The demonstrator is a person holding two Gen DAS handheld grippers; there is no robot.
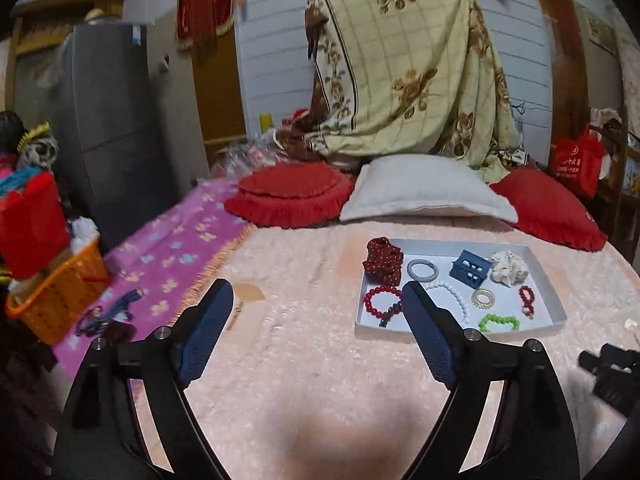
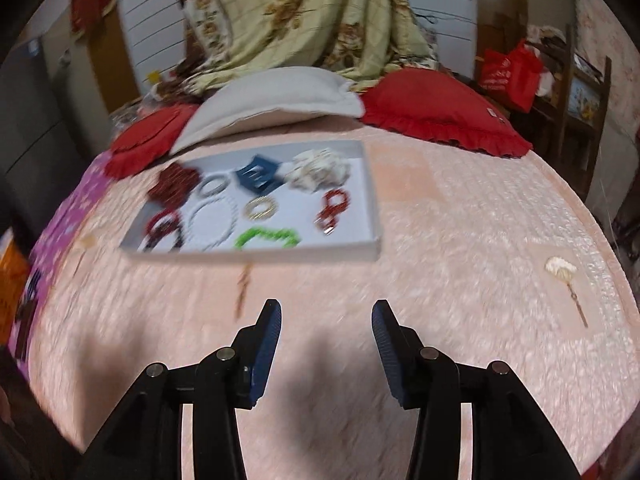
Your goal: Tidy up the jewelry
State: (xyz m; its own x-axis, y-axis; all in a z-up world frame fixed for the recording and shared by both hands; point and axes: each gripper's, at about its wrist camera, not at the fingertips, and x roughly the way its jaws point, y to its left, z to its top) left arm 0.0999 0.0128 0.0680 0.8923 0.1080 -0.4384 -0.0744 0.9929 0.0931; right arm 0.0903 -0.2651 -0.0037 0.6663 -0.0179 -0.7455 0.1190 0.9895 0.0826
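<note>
A white tray (image 1: 550,322) lies on the pink bed cover and also shows in the right wrist view (image 2: 370,200). It holds several bracelets, among them a red bead one (image 1: 374,300), a white pearl one (image 1: 454,294) and a green one (image 1: 500,321), plus a blue hair claw (image 1: 470,269) and two scrunchies. A thin hairpin (image 2: 243,286) lies in front of the tray. A cream shell-shaped hairpin (image 2: 564,274) lies at the right. My left gripper (image 1: 318,294) is open and empty, left of the tray. My right gripper (image 2: 326,312) is open and empty, in front of the tray.
Two red cushions (image 1: 290,198) and a white pillow (image 1: 428,192) lie behind the tray. A purple flowered blanket (image 1: 168,268) covers the bed's left side, with an orange basket (image 1: 60,296) beyond it. A dark object (image 1: 612,372) lies at the right edge.
</note>
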